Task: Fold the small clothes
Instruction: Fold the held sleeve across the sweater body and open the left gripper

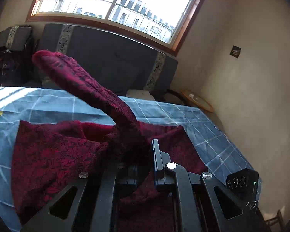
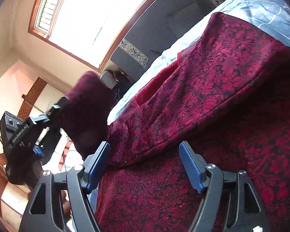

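Nearest us, our right hand-held gripper (image 2: 145,166) hangs with its blue pads (image 2: 190,167) spread wide and nothing between them, low over the dark red floral garment (image 2: 212,89); whether it touches the cloth we cannot tell. Our left hand-held gripper (image 1: 145,154) is clamped on a bunched sleeve (image 1: 83,79) of that garment, and the sleeve rises from the jaws and arcs up over the body of the cloth, which lies spread on the bed's blue checked sheet (image 1: 174,114).

We judge the step to be folding this sleeve across the body. To do it well, we should carry the sleeve over in a low arc, keep it from twisting, and lay it flat along the body before we let go. The free gripper could press the near fabric so the body does not drag across the sheet. Beyond stand the grey headboard (image 1: 110,58) and the window (image 1: 114,2).
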A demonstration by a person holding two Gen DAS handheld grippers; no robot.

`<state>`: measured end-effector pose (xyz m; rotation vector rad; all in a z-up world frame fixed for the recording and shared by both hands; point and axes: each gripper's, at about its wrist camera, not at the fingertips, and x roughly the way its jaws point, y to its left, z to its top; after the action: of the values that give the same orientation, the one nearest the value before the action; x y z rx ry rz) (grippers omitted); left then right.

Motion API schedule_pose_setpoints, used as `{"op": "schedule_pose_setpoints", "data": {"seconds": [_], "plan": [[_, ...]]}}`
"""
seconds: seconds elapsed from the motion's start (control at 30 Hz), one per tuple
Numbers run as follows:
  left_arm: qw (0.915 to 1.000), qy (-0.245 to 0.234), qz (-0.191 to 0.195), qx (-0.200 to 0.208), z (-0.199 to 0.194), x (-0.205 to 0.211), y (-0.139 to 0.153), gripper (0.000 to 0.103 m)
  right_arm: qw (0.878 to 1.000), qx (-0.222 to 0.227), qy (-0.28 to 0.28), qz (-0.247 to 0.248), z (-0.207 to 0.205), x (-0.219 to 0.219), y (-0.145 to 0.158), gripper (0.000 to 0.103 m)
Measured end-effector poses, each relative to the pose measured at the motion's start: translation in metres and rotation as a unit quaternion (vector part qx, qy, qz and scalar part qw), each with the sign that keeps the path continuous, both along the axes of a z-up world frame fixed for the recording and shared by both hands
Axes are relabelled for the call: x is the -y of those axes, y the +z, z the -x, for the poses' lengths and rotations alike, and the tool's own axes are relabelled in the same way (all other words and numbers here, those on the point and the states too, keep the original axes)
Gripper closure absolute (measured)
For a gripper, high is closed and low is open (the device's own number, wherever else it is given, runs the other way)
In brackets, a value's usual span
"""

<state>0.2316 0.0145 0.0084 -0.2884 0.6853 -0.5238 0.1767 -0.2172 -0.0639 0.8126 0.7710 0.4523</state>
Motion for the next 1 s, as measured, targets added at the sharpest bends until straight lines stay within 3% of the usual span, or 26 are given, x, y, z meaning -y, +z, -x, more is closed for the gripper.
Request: {"op": "schedule_pose_setpoints", "data": {"seconds": [0.1,0.17,0.23,0.33,0.37,0.43,0.6,0.73,0.77,0.8,0.83,0.9,1.0], "plan": [[0.9987,-0.018,-0.019,-0.043,-0.003,0.026,-0.038,0.086,1.0,0.003,-0.008,-0.01,0.001,0.008,-0.001,0.031],[0.999,-0.003,0.025,-0.036,0.009,0.016,-0.04,0.077,1.0,-0.003,-0.014,-0.009,0.002,0.012,-0.003,0.035],[0.9962,0.011,0.08,-0.033,0.026,-0.003,-0.035,0.043,1.0,0.004,-0.014,-0.023,0.003,0.017,-0.003,0.034],[0.9922,0.073,0.1,0.012,0.052,-0.035,-0.023,0.013,1.0,0.006,-0.014,-0.027,0.003,0.019,-0.003,0.034],[0.9905,0.095,0.097,0.023,0.056,-0.045,-0.022,0.009,0.999,0.005,-0.014,-0.029,0.004,0.019,-0.003,0.034],[0.9879,0.117,0.098,0.027,0.057,-0.063,-0.03,0.008,0.999,0.001,-0.017,-0.028,0.008,0.021,-0.002,0.034],[0.9824,0.134,0.126,-0.031,0.044,-0.085,-0.073,0.008,0.998,-0.011,-0.034,-0.054,0.014,0.048,0.001,0.033],[0.9869,0.129,0.096,-0.011,0.046,-0.076,-0.071,0.008,0.996,-0.025,-0.058,-0.066,0.0,0.08,0.009,0.033],[0.9877,0.129,0.089,-0.006,0.047,-0.073,-0.07,0.008,0.996,-0.031,-0.061,-0.054,-0.005,0.085,0.012,0.036],[0.9879,0.131,0.083,0.001,0.049,-0.072,-0.069,0.008,0.997,-0.043,-0.059,-0.04,-0.011,0.089,0.013,0.057],[0.9877,0.134,0.081,0.007,0.051,-0.072,-0.068,0.008,0.996,-0.062,-0.053,-0.021,-0.02,0.089,0.013,0.09],[0.986,0.149,0.072,0.02,0.056,-0.072,-0.063,0.008,0.995,-0.092,-0.038,0.007,-0.042,0.088,0.012,0.093],[0.9804,0.182,0.055,0.049,0.065,-0.076,-0.055,0.008,0.994,-0.075,-0.018,0.073,-0.07,0.079,0.033,0.094]]}}
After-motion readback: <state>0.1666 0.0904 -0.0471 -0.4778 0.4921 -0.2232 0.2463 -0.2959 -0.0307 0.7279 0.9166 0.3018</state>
